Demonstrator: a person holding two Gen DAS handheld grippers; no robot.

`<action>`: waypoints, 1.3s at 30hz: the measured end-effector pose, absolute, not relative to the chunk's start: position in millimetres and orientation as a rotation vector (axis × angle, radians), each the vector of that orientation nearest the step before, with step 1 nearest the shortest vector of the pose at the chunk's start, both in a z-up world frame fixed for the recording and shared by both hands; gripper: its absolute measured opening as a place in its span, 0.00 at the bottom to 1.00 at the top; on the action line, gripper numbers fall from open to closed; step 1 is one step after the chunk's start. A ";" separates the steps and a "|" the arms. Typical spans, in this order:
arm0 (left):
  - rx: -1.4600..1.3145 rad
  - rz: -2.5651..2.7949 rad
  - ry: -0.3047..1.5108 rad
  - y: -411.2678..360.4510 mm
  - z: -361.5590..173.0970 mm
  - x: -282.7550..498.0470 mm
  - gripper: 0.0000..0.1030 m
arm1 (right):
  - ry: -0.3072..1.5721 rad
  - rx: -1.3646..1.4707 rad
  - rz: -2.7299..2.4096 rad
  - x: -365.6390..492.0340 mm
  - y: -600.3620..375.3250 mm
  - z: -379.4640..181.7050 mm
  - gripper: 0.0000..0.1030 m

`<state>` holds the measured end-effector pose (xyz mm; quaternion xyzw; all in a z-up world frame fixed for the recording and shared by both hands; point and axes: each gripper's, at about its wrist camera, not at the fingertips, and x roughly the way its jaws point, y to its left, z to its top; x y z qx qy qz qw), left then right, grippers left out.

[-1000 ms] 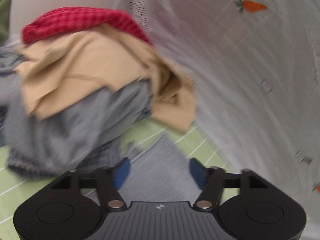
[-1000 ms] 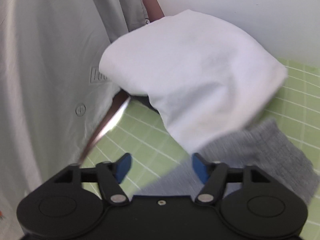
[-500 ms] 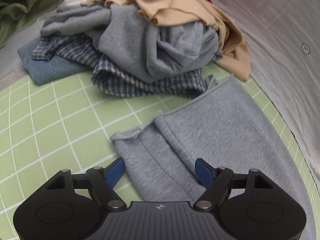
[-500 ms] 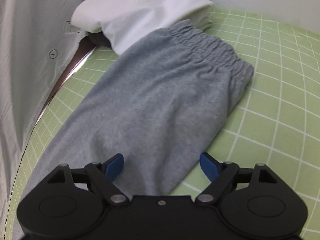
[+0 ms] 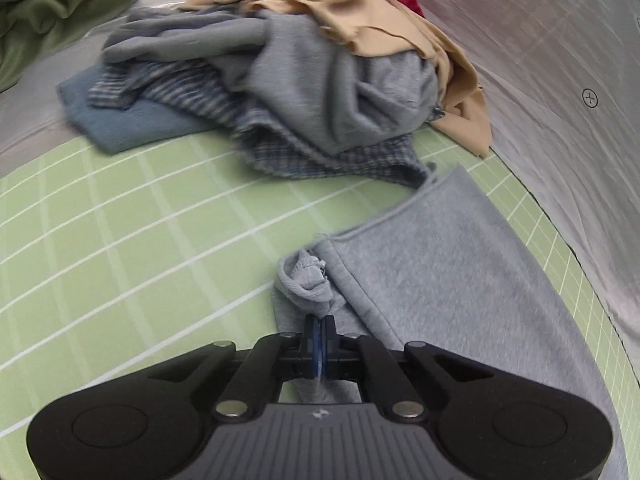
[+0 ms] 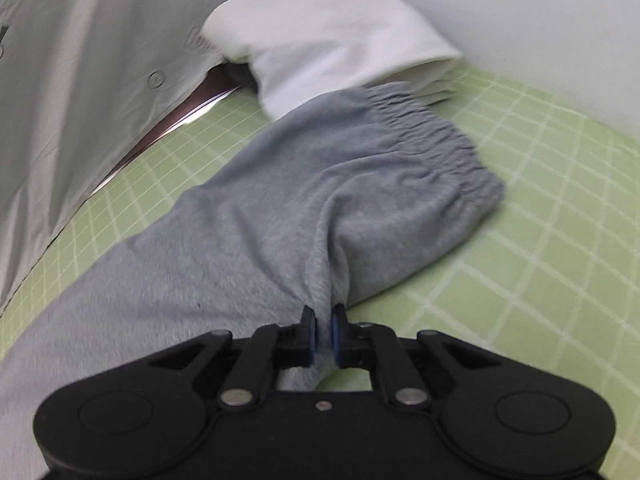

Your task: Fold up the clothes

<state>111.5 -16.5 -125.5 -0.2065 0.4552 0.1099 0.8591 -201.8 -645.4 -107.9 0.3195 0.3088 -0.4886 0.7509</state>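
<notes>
Grey sweatpants (image 5: 448, 280) lie flat on the green grid mat (image 5: 120, 248), folded lengthwise. In the left wrist view the leg hems are near me, and my left gripper (image 5: 319, 326) is shut on the grey sweatpants at the bunched hem edge. In the right wrist view the grey sweatpants (image 6: 280, 208) show their elastic waistband at the far right. My right gripper (image 6: 323, 322) is shut on a pinched ridge of the fabric near the seat edge.
A heap of unfolded clothes (image 5: 304, 80), grey, plaid, tan and red, sits beyond the hems, with a blue cloth beside it. A green garment (image 5: 48, 12) lies far left. White folded cloth (image 6: 332, 44) lies past the waistband. A person's light shirt (image 6: 80, 60) borders the mat (image 6: 520, 280).
Both grippers went from open above the sweatpants to shut on the fabric: the left at the hem, the right near the waist end. The fabric now puckers at each grip.
</notes>
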 end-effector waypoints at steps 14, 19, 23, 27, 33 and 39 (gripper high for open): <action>-0.486 0.332 0.971 64.5 -115.0 -19.8 0.09 | 0.770 0.589 -0.942 -261.9 -606.4 -105.8 0.24; -0.475 0.251 0.936 58.1 -102.9 -27.9 0.21 | 0.773 0.477 -0.888 -256.4 -564.9 -94.4 0.49; -0.519 0.179 0.934 51.6 -100.4 -18.9 0.29 | 0.781 0.419 -0.838 -245.0 -532.5 -90.4 0.71; -0.546 0.119 0.951 49.5 -104.7 0.0 0.34 | 0.805 0.385 -0.818 -232.5 -500.8 -95.4 0.76; -0.525 0.043 0.984 45.3 -116.1 31.4 0.34 | 0.847 0.359 -0.815 -215.7 -460.0 -114.8 0.79; -0.591 0.027 1.023 49.5 -126.8 46.9 0.35 | 0.886 0.333 -0.825 -199.4 -435.4 -121.4 0.81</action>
